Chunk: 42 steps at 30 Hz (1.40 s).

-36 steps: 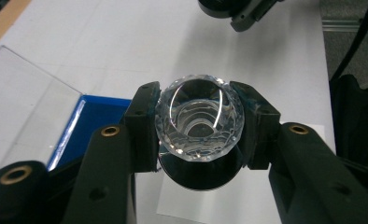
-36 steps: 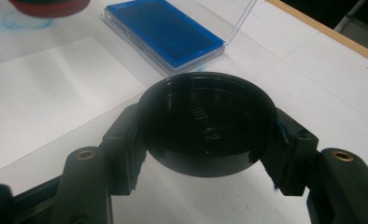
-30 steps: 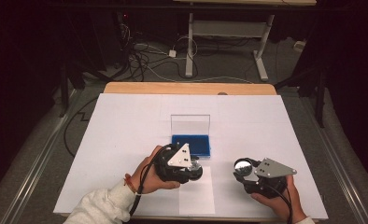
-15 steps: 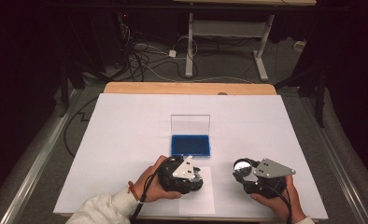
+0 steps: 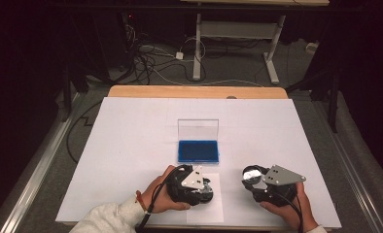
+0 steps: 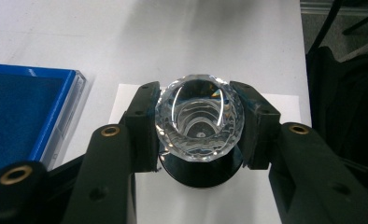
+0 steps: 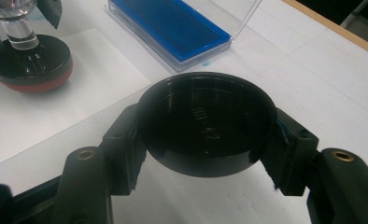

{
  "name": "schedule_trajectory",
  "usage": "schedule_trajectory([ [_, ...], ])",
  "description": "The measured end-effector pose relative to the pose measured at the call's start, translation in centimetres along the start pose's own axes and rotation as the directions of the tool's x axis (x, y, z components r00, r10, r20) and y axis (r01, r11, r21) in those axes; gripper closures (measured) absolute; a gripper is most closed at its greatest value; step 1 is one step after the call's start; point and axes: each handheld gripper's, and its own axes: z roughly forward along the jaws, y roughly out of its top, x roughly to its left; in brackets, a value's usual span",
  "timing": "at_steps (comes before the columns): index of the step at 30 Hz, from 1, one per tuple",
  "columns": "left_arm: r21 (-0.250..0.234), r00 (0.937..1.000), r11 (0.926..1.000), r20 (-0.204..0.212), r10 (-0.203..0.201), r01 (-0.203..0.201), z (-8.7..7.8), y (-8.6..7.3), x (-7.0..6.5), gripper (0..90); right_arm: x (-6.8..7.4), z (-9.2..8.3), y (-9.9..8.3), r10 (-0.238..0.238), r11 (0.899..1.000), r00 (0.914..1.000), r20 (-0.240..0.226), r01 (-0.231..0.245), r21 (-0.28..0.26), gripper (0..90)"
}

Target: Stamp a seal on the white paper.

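Observation:
My left gripper (image 6: 199,126) is shut on a clear faceted crystal piece (image 6: 199,119), which stands on a black round base (image 6: 201,175) resting on a small white sheet (image 6: 126,93). From the right gripper view, that base (image 7: 30,63) shows a red underside and a clear stem rising from it. My right gripper (image 7: 205,135) is shut on a black round cap (image 7: 205,126), held just above the table. In the high view, the left gripper (image 5: 206,187) sits near the table's front middle and the right gripper (image 5: 252,177) to its right.
An open blue case (image 5: 198,151) with an upright clear lid (image 5: 198,129) lies mid-table, just beyond both grippers. The white table cover (image 5: 131,145) ends at a wooden far edge (image 5: 194,92). Cables and desk legs lie on the floor behind.
My left hand has come down and toward the near edge with the crystal piece, away from the blue case, onto the small white sheet. The right hand has kept still.

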Motion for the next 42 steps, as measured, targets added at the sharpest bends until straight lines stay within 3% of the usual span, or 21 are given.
schedule_trajectory([
  [18, 0.038, 0.9988, 0.9981, -0.003, 0.048, -0.048, 0.8, -0.43, -0.3, 54.7, 0.08, 0.15, -0.04, -0.001, 1.0, 1.0, -0.01, 0.001, 0.009, 38.9],
  [26, 0.068, 0.9994, 0.997, 0.007, 0.035, -0.035, 0.85, 0.01, -0.12, 54.7, 0.39, 0.35, 0.02, -0.022, 1.0, 0.9997, -0.014, 0.022, 0.022, 38.9],
  [34, 0.106, 0.9997, 0.9941, 0.013, 0.02, -0.021, 0.8, 0.47, -0.1, 54.7, 0.28, 0.45, -0.07, -0.013, 1.0, 0.9998, -0.015, 0.014, 0.026, 38.9],
  [42, 0.101, 0.9996, 0.9947, 0.023, 0.014, -0.017, 0.85, 0.41, 0.07, 54.7, 0.22, 0.51, -0.12, -0.011, 1.0, 0.9999, -0.012, 0.011, 0.028, 38.9],
])
